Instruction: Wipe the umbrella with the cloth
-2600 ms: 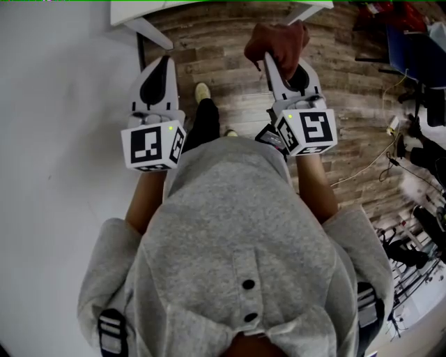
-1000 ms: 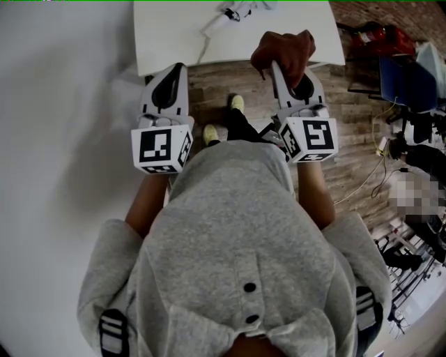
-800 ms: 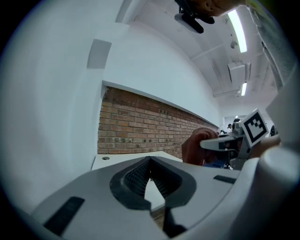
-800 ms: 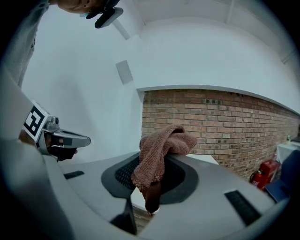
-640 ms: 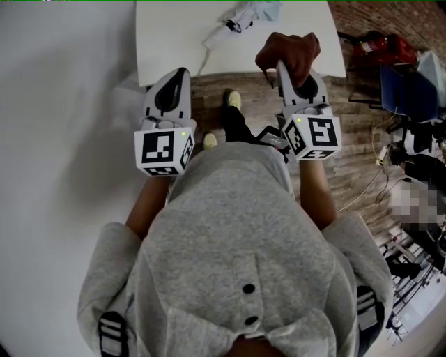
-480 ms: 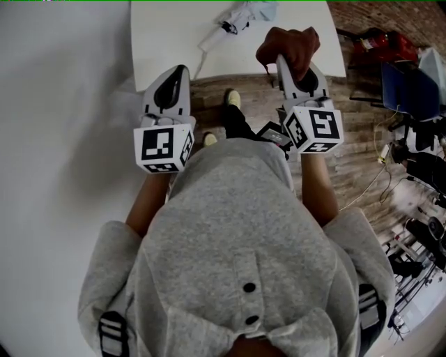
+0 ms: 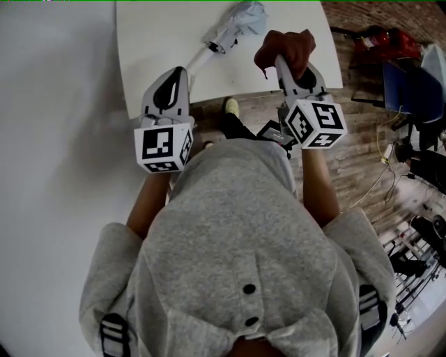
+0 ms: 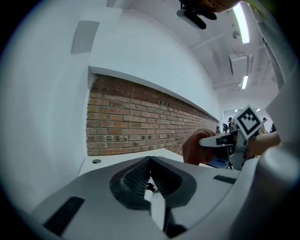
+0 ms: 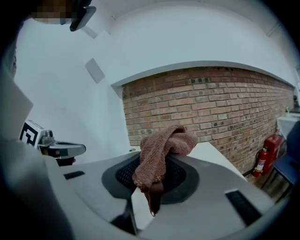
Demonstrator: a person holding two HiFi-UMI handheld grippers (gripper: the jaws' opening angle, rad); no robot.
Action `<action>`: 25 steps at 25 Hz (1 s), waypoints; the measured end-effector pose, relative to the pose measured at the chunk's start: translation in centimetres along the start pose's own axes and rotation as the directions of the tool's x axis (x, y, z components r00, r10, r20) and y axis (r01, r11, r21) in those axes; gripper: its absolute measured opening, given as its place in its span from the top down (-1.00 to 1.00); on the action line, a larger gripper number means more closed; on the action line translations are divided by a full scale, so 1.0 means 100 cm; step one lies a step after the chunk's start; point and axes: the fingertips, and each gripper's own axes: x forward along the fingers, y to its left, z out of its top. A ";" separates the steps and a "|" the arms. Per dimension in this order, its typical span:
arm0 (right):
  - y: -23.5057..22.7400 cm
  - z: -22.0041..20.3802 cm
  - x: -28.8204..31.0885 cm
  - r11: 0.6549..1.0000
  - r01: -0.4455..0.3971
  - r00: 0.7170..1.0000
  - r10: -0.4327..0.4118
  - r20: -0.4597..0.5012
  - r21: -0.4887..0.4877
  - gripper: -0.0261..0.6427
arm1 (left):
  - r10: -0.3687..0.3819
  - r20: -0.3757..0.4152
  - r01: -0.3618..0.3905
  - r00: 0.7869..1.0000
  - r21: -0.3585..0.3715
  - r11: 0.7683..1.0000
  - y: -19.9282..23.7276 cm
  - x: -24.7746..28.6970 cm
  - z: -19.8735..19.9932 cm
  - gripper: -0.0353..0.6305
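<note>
Right hand-held gripper [image 7: 280, 61] clamped the brown cloth [image 7: 287, 46]; left hand-held gripper [image 7: 180, 72] was closed, empty; folded umbrella [image 7: 237, 21] lay on far desk [image 7: 157, 42].

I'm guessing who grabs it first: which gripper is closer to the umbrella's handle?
Left. The left gripper is right by the handle; the right gripper, holding the cloth, is farther off to its right.

The head view looks steeply down over the person [image 7: 237, 237], with the left tongs [image 7: 180, 75] and right tongs [image 7: 282, 66] close below and the white counter [image 7: 160, 35] farther off. The left gripper view and right gripper view sit low behind their own jaws, facing almost level across the counter toward 1 shared brick wall [image 8: 131, 122]. Each catches the other tongs at its side.
</note>
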 end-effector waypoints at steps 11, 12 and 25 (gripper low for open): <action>-0.054 0.006 0.051 0.998 -0.038 0.997 0.034 -0.074 -0.050 0.65 | 0.026 -0.102 -0.025 0.994 0.005 1.000 -0.002 0.065 -0.015 0.85; -0.059 0.006 0.055 0.998 -0.039 0.996 0.034 -0.080 -0.059 0.64 | 0.031 -0.118 -0.030 0.992 0.008 1.000 -0.003 0.070 -0.020 0.85; -0.111 -0.029 0.115 0.993 -0.094 0.984 0.082 -0.159 -0.067 0.63 | 0.006 -0.431 0.046 0.902 0.108 0.993 0.000 0.149 -0.123 0.84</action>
